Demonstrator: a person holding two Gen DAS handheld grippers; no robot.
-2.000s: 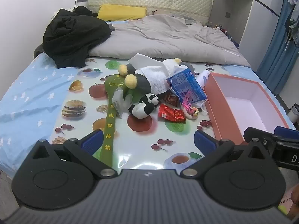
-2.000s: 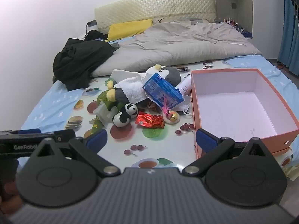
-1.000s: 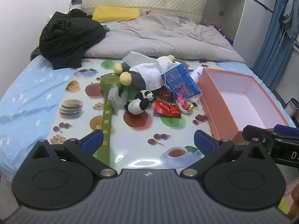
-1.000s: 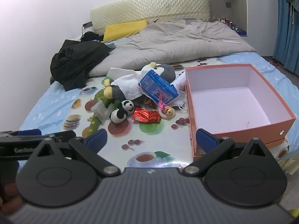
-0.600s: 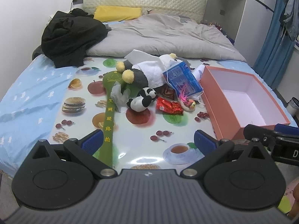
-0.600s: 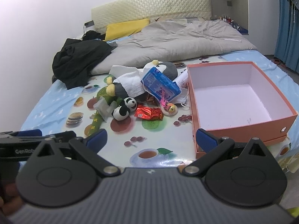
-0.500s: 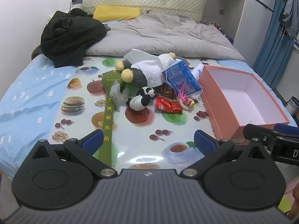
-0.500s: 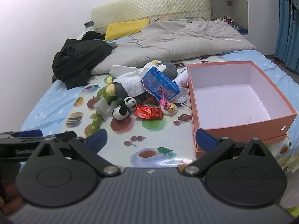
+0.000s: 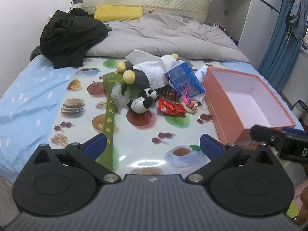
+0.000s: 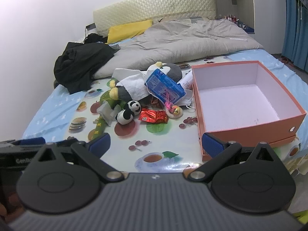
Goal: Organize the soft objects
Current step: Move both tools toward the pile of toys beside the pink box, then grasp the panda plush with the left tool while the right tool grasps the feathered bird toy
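A heap of soft things lies on the printed plastic sheet (image 9: 134, 150) on the bed: a small panda plush (image 9: 143, 102) (image 10: 128, 110), a grey plush with yellow pompoms (image 9: 134, 76), a white towel (image 9: 154, 70), a penguin plush (image 10: 169, 70), a blue packet (image 9: 183, 80) (image 10: 165, 87), a red wrapper (image 9: 171, 108) and a small pink-tufted toy (image 9: 189, 104). An empty orange box (image 9: 227, 111) (image 10: 250, 125) stands to the right. My left gripper (image 9: 153, 147) and right gripper (image 10: 155, 143) are both open and hold nothing, well short of the heap.
A long green padded stick (image 9: 109, 119) runs from the heap toward the left gripper. Black clothes (image 9: 69, 36), a grey duvet (image 9: 169, 36) and a yellow pillow (image 9: 118, 13) lie farther back. Blue curtains (image 9: 281, 44) hang at the right.
Both grippers have drifted slightly back and forth in front of the bed over the last two seconds. Nothing on the bed has moved and both stay open.
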